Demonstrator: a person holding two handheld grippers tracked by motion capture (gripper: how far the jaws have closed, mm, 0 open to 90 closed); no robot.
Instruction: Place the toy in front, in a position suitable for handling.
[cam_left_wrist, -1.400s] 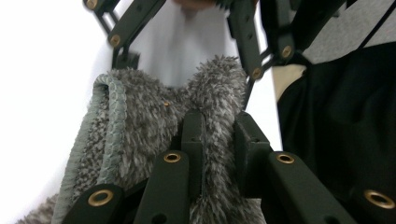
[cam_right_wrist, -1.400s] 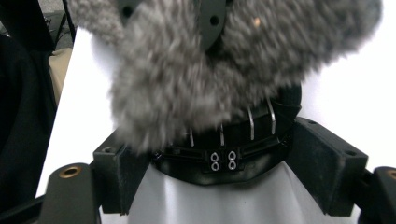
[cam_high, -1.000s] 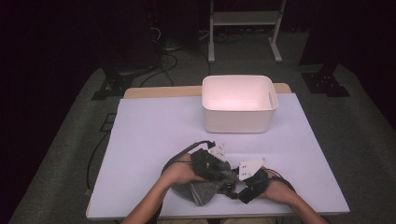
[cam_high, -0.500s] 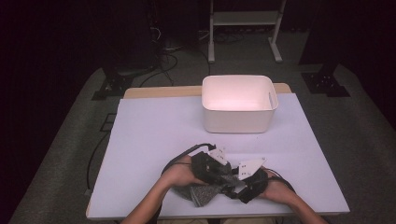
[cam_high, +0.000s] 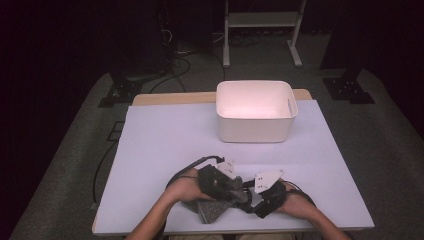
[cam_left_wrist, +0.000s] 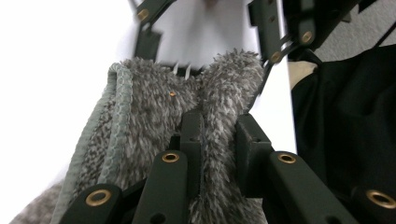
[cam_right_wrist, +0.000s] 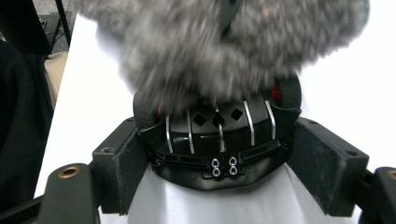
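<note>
A fluffy grey cloth (cam_high: 209, 211) (cam_left_wrist: 149, 116) lies bunched at the table's front edge. My left gripper (cam_high: 226, 187) (cam_left_wrist: 219, 133) is shut on a fold of it. The cloth (cam_right_wrist: 210, 42) drapes over the top of a black toy car (cam_right_wrist: 219, 135) with silver grille bars and a red-hubbed wheel. My right gripper (cam_high: 252, 202) (cam_right_wrist: 219, 163) is shut on this car, one pad against each side. In the high view the two grippers meet tip to tip, and the car is hidden between them and the cloth.
A white plastic bin (cam_high: 256, 111) stands empty at the back middle of the white table (cam_high: 160, 140). Black cables loop beside both hands near the front edge. The floor around the table is dark, with stands and cables.
The left gripper and the cloth have shifted slightly over the car. The right hand has stayed where it was.
</note>
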